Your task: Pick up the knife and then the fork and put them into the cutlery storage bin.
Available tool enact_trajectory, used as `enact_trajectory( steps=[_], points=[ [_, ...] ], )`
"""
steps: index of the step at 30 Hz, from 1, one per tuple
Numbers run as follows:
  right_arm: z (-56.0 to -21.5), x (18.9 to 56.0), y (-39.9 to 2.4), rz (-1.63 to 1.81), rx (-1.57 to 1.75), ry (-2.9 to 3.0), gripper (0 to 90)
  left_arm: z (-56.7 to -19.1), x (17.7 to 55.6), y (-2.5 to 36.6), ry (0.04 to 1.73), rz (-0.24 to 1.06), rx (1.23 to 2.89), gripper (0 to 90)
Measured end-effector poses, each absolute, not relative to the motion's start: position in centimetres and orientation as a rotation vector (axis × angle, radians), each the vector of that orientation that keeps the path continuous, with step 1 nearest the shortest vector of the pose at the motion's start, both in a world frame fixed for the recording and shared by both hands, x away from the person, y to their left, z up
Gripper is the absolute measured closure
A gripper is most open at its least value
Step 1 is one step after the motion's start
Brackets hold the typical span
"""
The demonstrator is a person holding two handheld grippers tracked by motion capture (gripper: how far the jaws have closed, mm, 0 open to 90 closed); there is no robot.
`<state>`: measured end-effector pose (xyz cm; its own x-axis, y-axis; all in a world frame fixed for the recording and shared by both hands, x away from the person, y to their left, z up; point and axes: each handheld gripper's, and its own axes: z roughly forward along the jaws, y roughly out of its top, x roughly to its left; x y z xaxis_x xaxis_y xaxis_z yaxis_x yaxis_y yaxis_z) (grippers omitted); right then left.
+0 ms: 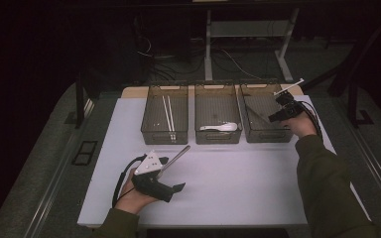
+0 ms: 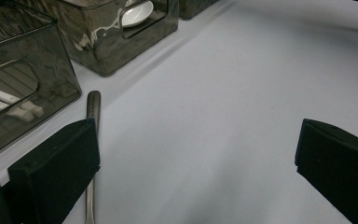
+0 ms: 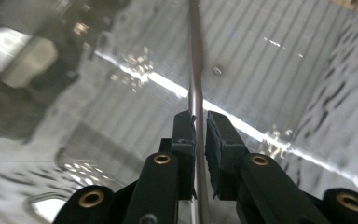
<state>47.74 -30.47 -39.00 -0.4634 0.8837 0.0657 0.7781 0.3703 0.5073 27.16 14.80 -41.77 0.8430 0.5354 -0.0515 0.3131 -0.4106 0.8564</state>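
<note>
My right gripper (image 1: 274,117) reaches into the right-hand bin (image 1: 252,133) and is shut on the handle of a slim metal utensil (image 1: 256,107). Its own view shows the jaws clamped on that metal handle (image 3: 195,88), which runs up and away over the bin's ribbed floor. My left gripper (image 1: 172,173) rests near the table's front left and is open, with nothing between its wide-apart jaws (image 2: 196,172). A second metal utensil (image 1: 177,155) lies on the white table; its handle (image 2: 93,116) runs just beside the left-hand jaw.
Three dark see-through bins stand in a row at the back. The left bin (image 1: 149,130) holds white chopsticks (image 1: 168,113), and the middle bin (image 1: 217,138) holds a white spoon (image 1: 221,127). The white table (image 1: 238,183) ends close to my forearms.
</note>
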Motion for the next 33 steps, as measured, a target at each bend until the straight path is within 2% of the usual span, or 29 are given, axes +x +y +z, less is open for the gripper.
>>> enact_trajectory(
  steps=[6, 14, 23, 33],
  points=[
    [-38.4, 47.2, -30.9, 0.774, 1.479, 2.401, 78.8, -41.7, 27.1, 14.8, 0.621, 0.284, 2.034, 0.0],
    [-36.8, 45.4, -32.2, 1.014, 1.452, 2.346, 60.2, -41.8, 27.2, 14.8, 0.628, 0.277, 2.033, 0.0],
    [-35.5, 41.6, -32.6, 1.173, 1.345, 2.291, 37.9, -41.8, 27.2, 14.8, 0.633, 0.266, 2.047, 0.0],
    [-36.2, 36.9, -32.4, 1.269, 1.234, 2.272, 31.5, -41.9, 27.2, 14.6, 0.635, 0.263, 2.053, 0.0]
  ],
)
